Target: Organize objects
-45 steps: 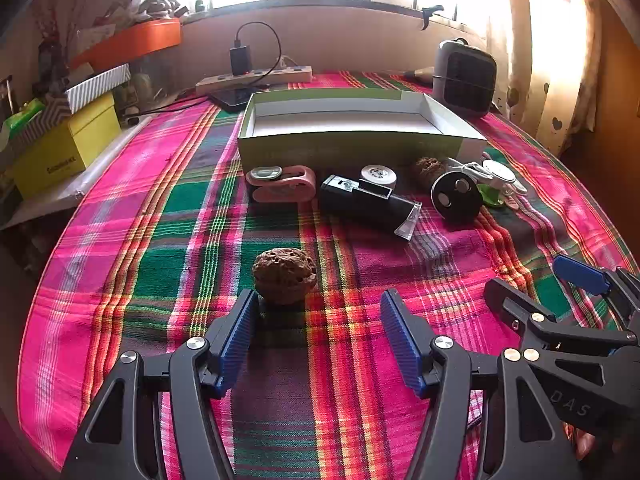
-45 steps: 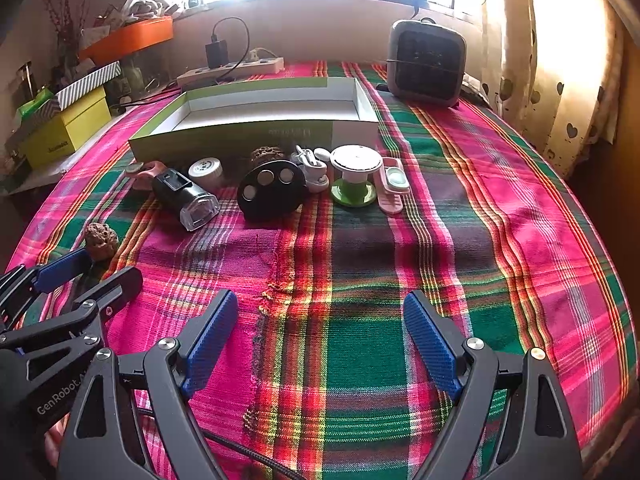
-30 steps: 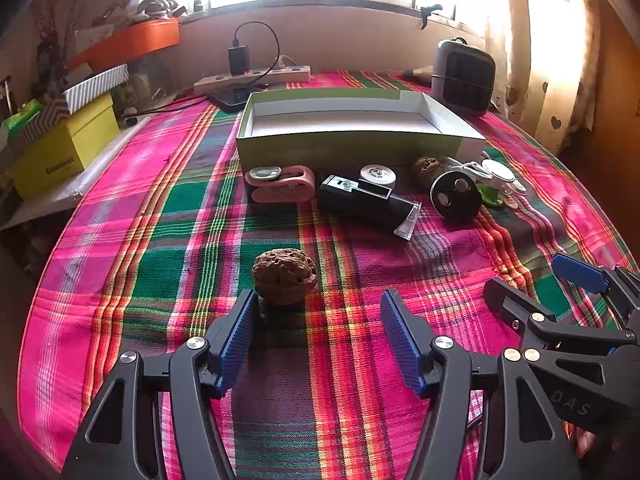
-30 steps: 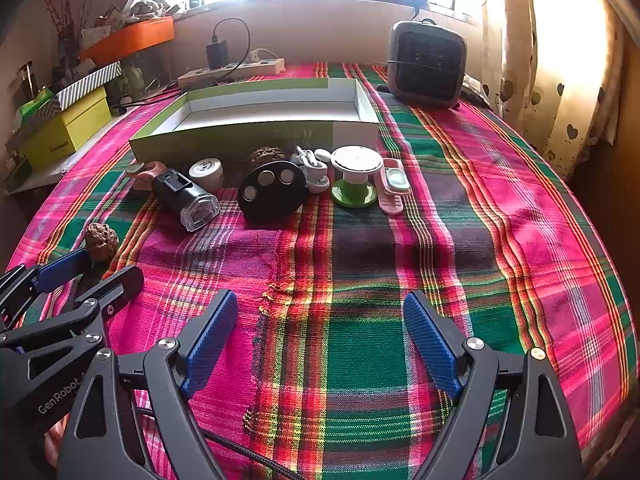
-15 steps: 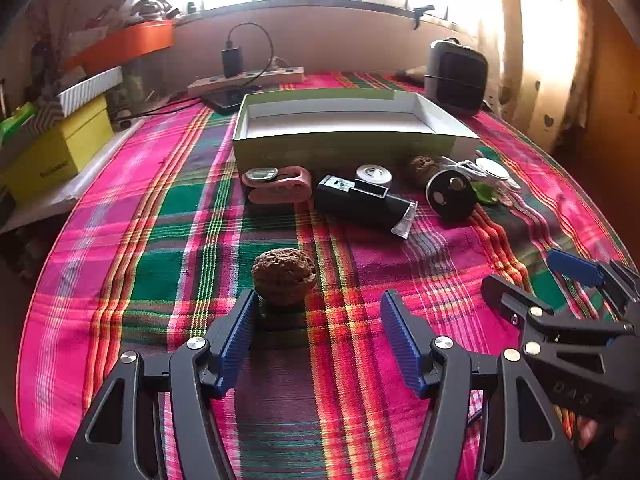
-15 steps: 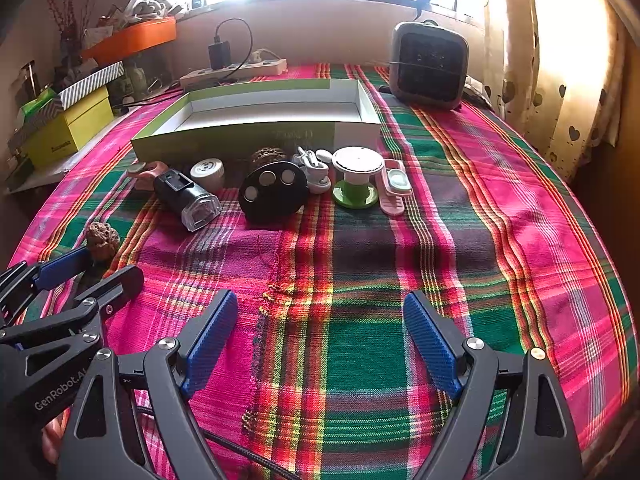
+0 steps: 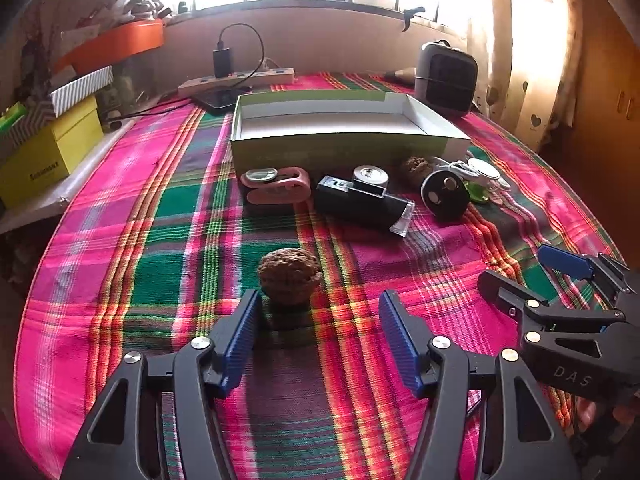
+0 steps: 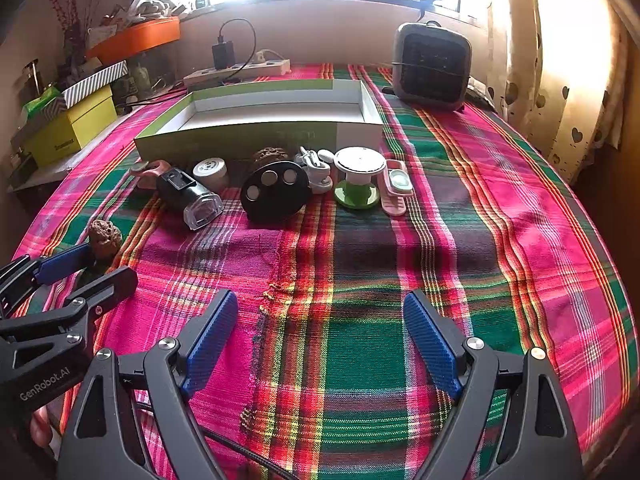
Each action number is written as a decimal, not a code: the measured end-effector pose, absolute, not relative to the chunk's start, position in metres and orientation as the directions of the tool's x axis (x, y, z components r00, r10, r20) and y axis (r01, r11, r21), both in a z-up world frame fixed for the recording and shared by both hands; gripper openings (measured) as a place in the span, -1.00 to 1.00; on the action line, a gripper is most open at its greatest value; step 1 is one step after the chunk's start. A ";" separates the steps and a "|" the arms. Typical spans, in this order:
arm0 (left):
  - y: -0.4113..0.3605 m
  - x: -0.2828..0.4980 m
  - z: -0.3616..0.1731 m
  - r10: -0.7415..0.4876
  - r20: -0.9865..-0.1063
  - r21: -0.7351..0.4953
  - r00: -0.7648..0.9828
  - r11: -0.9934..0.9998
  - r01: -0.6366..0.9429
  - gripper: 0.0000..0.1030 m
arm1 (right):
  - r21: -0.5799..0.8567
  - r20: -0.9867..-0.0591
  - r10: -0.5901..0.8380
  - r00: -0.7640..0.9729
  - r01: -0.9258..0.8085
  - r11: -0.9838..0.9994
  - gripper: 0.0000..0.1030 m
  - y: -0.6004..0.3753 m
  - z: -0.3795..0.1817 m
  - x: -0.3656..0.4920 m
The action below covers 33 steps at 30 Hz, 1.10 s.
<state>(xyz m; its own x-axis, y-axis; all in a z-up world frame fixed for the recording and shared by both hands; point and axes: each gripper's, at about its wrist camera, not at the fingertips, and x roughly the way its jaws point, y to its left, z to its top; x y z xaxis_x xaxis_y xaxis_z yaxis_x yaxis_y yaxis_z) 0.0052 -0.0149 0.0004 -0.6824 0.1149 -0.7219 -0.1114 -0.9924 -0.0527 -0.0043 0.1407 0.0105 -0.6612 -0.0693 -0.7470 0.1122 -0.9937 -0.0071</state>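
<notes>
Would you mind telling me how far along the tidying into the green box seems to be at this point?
Nothing looks done: the green box is empty. In hand: the left gripper, open, has its fingertips just short of the lone walnut; the right gripper is open over bare cloth. Left: that walnut, plus the row before the box, including the black flashlight, black disc and green-based spool.

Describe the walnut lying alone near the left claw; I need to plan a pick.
The walnut is brown, round and deeply wrinkled, with a hard-looking shell. It sits by itself on the plaid tablecloth, apart from the row of items by the green box. It lies just ahead of the open left claw, closer to its left finger, touching nothing but the cloth. The right view shows it too.
</notes>
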 end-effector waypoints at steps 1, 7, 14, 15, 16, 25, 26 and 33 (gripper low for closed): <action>-0.017 0.005 0.001 0.112 -0.723 -0.054 -0.682 -0.993 -0.106 0.12 | -0.007 -0.747 -0.070 -0.661 0.113 -0.994 0.65 0.141 0.010 -0.004; -0.031 0.006 0.001 0.164 -0.715 -0.130 -0.679 -0.986 -0.102 0.11 | -0.007 -0.747 -0.071 -0.661 0.114 -0.993 0.65 0.140 0.010 -0.004; -0.037 -0.002 0.003 0.136 -0.715 -0.103 -0.686 -0.991 -0.089 0.08 | 0.001 -0.753 -0.106 -0.649 0.160 -0.987 0.65 0.142 0.010 -0.005; -0.038 -0.005 0.003 0.127 -0.716 -0.094 -0.687 -0.992 -0.086 0.07 | 0.003 -0.754 -0.115 -0.646 0.172 -0.985 0.65 0.144 0.010 -0.006; -0.038 -0.006 0.002 0.118 -0.718 -0.085 -0.686 -0.993 -0.082 0.03 | 0.005 -0.756 -0.122 -0.643 0.181 -0.983 0.65 0.147 0.011 -0.006; -0.042 -0.012 0.001 0.133 -0.720 -0.089 -0.681 -0.991 -0.099 -0.28 | -0.026 -0.743 -0.066 -0.666 0.127 -0.992 0.62 0.174 0.021 -0.025; -0.042 -0.012 0.001 0.134 -0.719 -0.090 -0.682 -0.991 -0.100 -0.30 | -0.036 -0.739 -0.053 -0.671 0.117 -0.992 0.58 0.177 0.023 -0.030; -0.042 -0.017 0.000 0.144 -0.717 -0.091 -0.682 -0.989 -0.114 -0.39 | -0.041 -0.750 -0.022 -0.661 0.080 -0.996 0.39 0.194 0.025 -0.056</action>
